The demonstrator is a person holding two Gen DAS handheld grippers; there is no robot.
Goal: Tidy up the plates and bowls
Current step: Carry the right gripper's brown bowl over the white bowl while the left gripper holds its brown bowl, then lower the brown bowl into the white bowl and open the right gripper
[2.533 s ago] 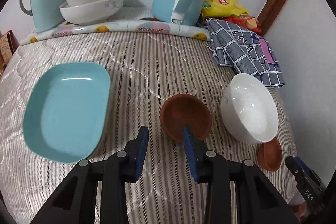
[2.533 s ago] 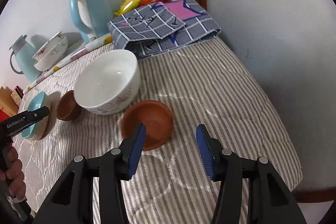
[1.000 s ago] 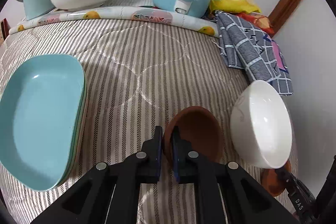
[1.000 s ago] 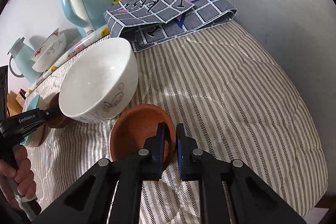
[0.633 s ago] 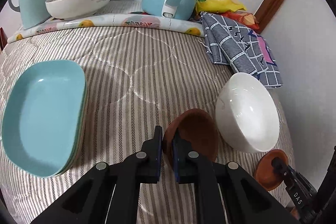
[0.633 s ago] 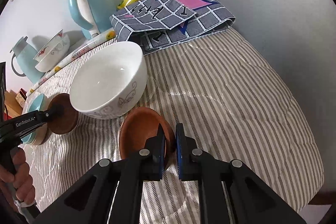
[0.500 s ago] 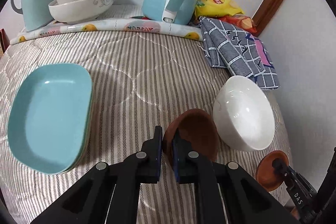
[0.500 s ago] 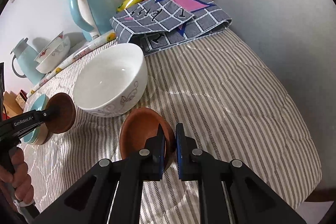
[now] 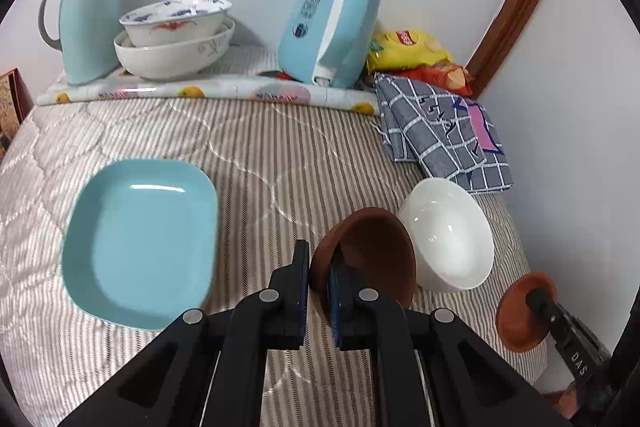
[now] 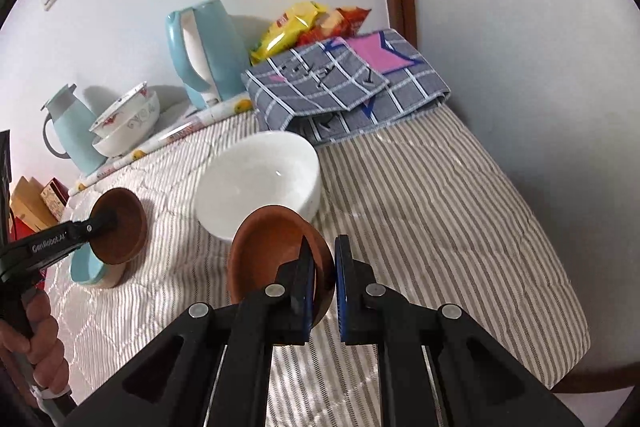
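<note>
Here, the left gripper [image 9: 318, 281] was clamped on the rim of a brown bowl [image 9: 372, 255], holding it tilted above the striped quilt [image 9: 256, 155], just beside the white bowl [image 9: 448, 231]. The right gripper [image 10: 322, 269] was pinched on the rim of a second brown bowl [image 10: 272, 251], raised in front of that white bowl [image 10: 260, 183]. The left view alone showed the inside of the teal plate [image 9: 140, 243], flat on the quilt to the left; the right view caught only its edge [image 10: 86, 271] behind the left gripper's bowl [image 10: 120, 231]. The right view alone showed the person's left hand [image 10: 38, 343] on the handle. At the back stood stacked patterned bowls [image 9: 174, 39], a kettle [image 9: 332, 27], a thermos jug [image 9: 86, 15] and a checked cloth [image 9: 444, 131].
</note>
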